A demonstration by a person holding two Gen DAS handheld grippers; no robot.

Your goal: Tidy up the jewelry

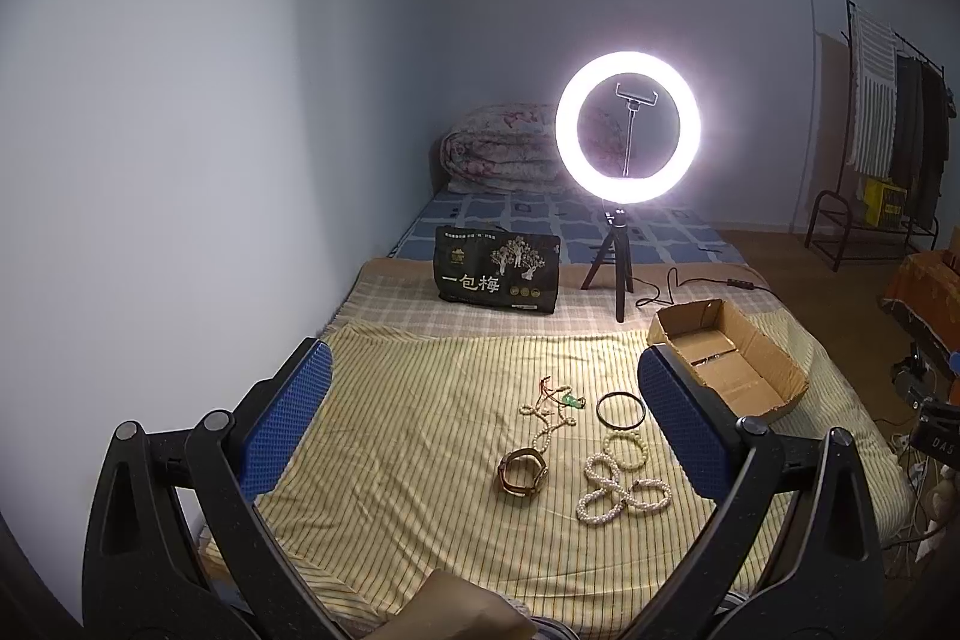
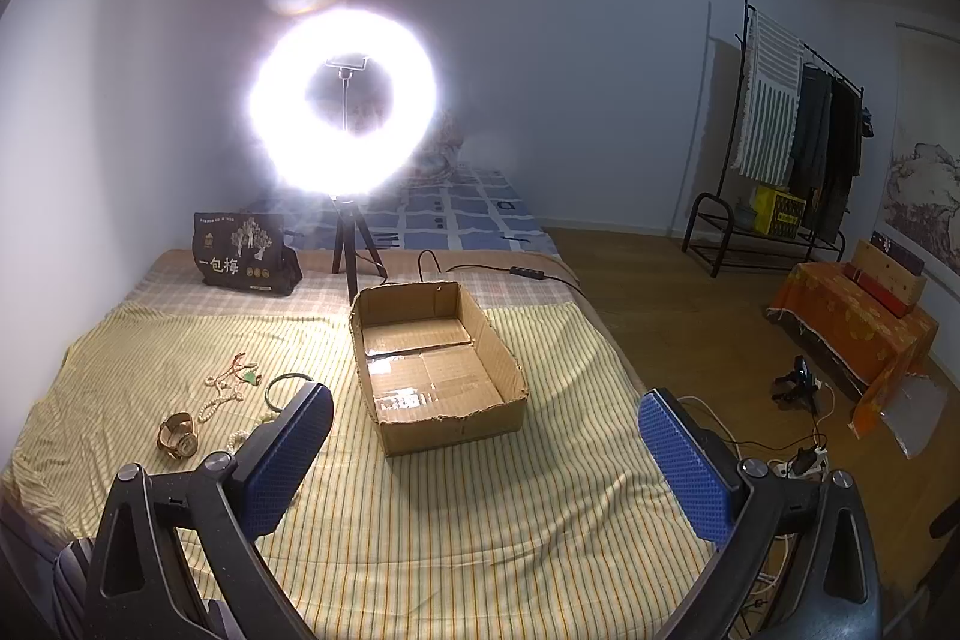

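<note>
Jewelry lies on a yellow striped cloth (image 1: 420, 430) on the bed. In the left wrist view there is a brown-strap watch (image 1: 523, 471), a thin bead necklace with a green pendant (image 1: 555, 409), a dark bangle (image 1: 621, 409) and white pearl bracelets (image 1: 624, 481). An open, empty cardboard box (image 1: 729, 361) stands to their right. My left gripper (image 1: 483, 382) is open and empty, above the jewelry. My right gripper (image 2: 486, 412) is open and empty, in front of the box (image 2: 435, 358). The watch (image 2: 178, 435), necklace (image 2: 231, 388) and bangle (image 2: 288, 382) lie left of it.
A lit ring light on a tripod (image 1: 627, 127) stands behind the box, its cable (image 2: 510, 271) trailing right. A black printed bag (image 1: 497, 271) sits left of it. A folded quilt (image 1: 498, 148) lies at the bed's far end. A clothes rack (image 2: 792, 148) and an orange-covered stand (image 2: 852, 322) are on the right.
</note>
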